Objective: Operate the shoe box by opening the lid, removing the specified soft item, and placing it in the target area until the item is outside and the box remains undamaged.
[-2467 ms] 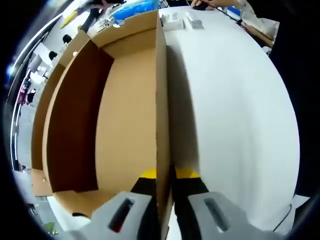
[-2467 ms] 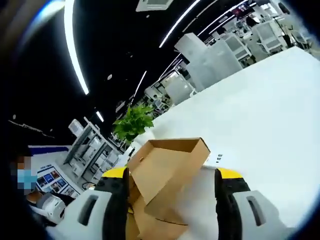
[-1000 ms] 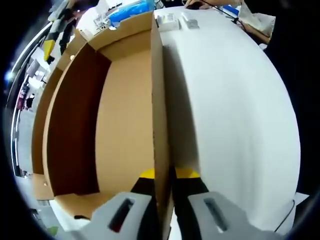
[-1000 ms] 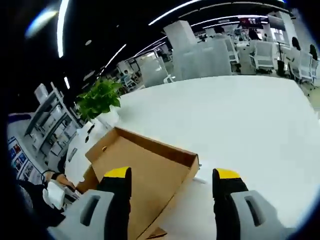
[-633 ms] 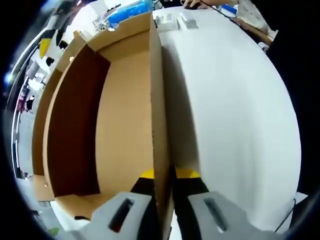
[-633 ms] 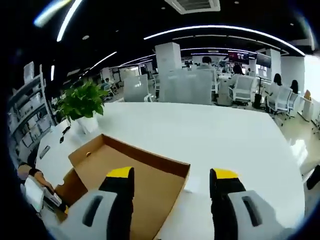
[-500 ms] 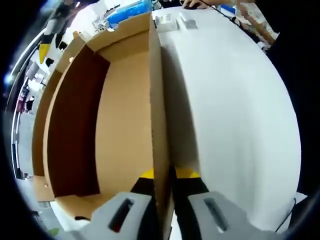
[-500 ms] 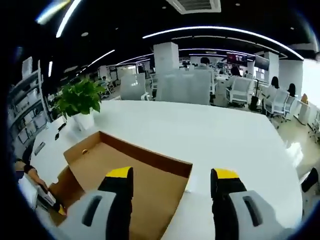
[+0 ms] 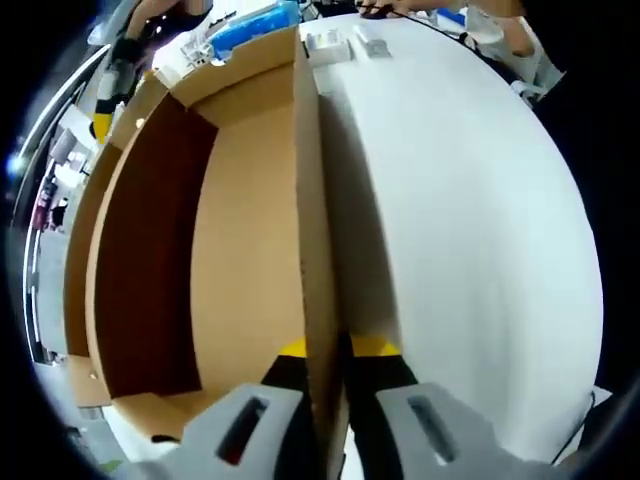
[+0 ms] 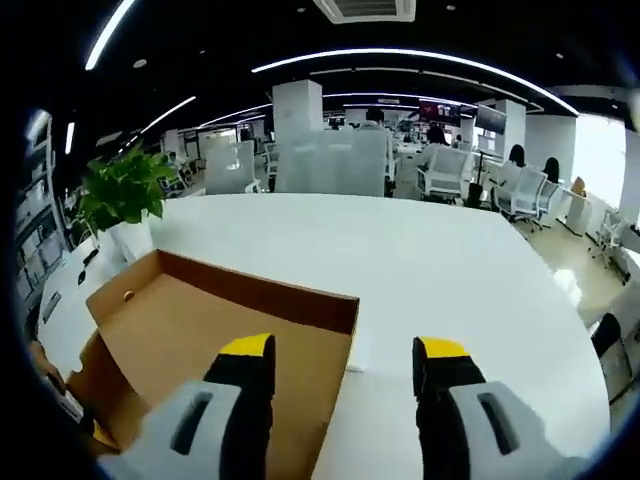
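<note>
A brown cardboard shoe box (image 9: 240,230) lies open on the white table (image 9: 470,230). In the left gripper view its thin upright side panel (image 9: 312,250) runs away from me, and my left gripper (image 9: 333,350) is shut on that panel's near end, one yellow-tipped jaw on each side. The inside that shows is bare tan cardboard with a darker wall (image 9: 150,240) on the left. The right gripper view has the same box (image 10: 210,330) from above. My right gripper (image 10: 345,350) hangs open over its near right corner, holding nothing.
Small white items (image 9: 340,42) and a blue package (image 9: 250,22) lie at the table's far end, near a person's hand (image 9: 400,8). A potted plant (image 10: 120,195) stands left of the box. A white card (image 10: 357,350) lies beside it. Office chairs (image 10: 480,185) stand beyond the table.
The right gripper view has swung round and levelled out, and the box now sits lower left in it. My left gripper keeps its hold on the panel; the box has barely moved.
</note>
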A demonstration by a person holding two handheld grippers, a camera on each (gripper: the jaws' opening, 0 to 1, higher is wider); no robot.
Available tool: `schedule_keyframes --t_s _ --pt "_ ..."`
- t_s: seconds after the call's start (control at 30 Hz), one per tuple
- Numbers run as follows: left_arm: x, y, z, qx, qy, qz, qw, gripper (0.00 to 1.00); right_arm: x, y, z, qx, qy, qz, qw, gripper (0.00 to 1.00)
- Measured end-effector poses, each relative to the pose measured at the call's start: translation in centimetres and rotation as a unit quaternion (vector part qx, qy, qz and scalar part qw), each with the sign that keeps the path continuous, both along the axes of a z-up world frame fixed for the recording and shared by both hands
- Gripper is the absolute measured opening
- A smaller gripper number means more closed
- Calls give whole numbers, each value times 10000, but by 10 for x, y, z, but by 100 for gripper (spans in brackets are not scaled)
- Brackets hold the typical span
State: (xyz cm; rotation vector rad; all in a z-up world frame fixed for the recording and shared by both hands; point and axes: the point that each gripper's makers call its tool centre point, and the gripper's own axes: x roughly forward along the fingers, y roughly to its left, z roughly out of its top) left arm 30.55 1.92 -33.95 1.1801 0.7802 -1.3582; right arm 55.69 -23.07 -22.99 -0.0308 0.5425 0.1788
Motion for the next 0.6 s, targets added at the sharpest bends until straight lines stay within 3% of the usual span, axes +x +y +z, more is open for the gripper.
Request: schedule_keyframes --t_s 0.17,0.43,0.6 --pt "-1 -1 0 6 -20 -74 10000 4 2 2 -4 46 55 -92 9999 46" --pt "-1 -1 -2 -15 23 -129 9999 4 -3 -2 -20 -138 144 -405 9990 41" --pt "-2 -1 -2 -14 19 -140 9999 4 -5 -2 -20 -74 84 -485 9988 26"
